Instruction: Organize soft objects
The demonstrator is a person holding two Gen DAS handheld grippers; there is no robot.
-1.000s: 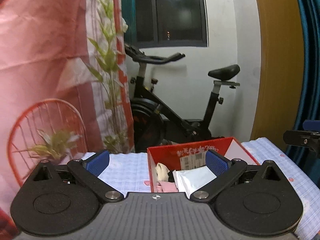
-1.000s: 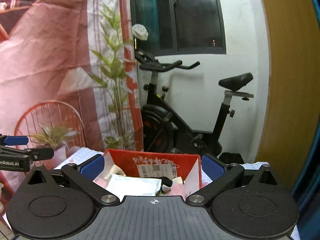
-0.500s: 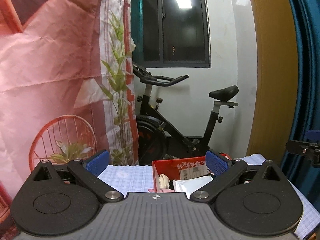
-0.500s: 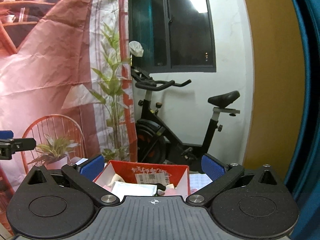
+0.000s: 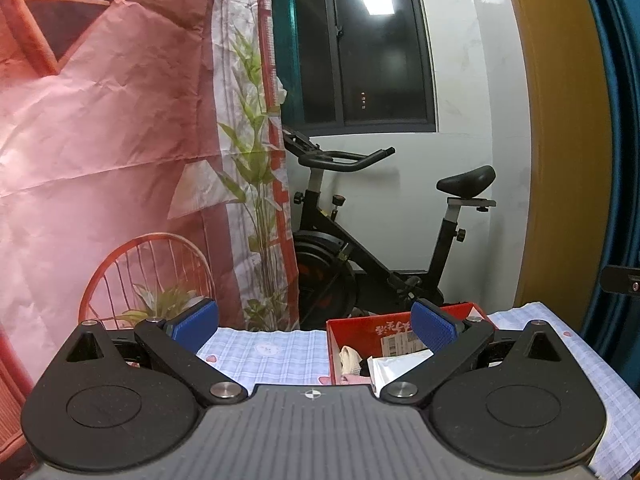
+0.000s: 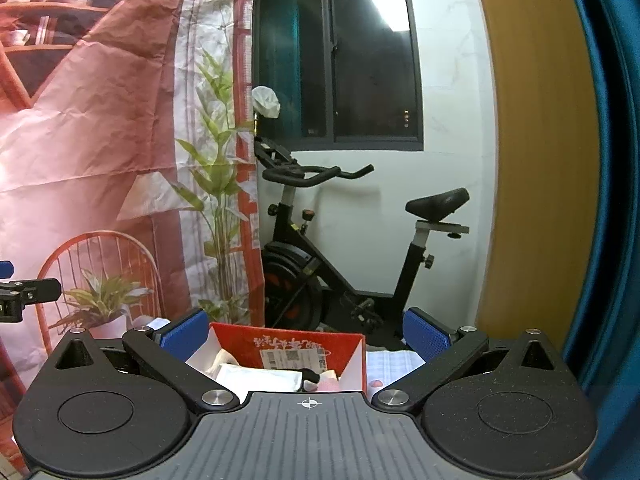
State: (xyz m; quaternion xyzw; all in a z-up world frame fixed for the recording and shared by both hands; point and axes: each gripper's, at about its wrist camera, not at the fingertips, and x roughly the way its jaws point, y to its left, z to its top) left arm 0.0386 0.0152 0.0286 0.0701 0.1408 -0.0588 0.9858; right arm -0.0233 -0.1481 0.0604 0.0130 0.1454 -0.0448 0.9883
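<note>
A red cardboard box (image 5: 360,326) (image 6: 288,338) stands on the checked tablecloth (image 5: 272,354) and holds soft items: a white packet (image 5: 400,366) (image 6: 260,376), a cream cloth (image 5: 350,360), something pink (image 5: 354,380) and a dark piece (image 6: 310,376). My left gripper (image 5: 314,322) is open and empty, held back from the box, its right pad in front of the box's right half. My right gripper (image 6: 304,332) is open and empty too, with the box showing between its fingers. Each gripper's tip shows at the edge of the other's view.
A black exercise bike (image 5: 360,248) stands behind the table against the white wall, under a dark window (image 5: 368,48). A pink printed backdrop (image 5: 100,140) hangs at the left. A tan panel (image 5: 560,140) and a blue curtain (image 5: 624,120) are at the right.
Both grippers have drawn back and tilted up from the box, which now sits lower and smaller in both views. Both stay open and empty.
</note>
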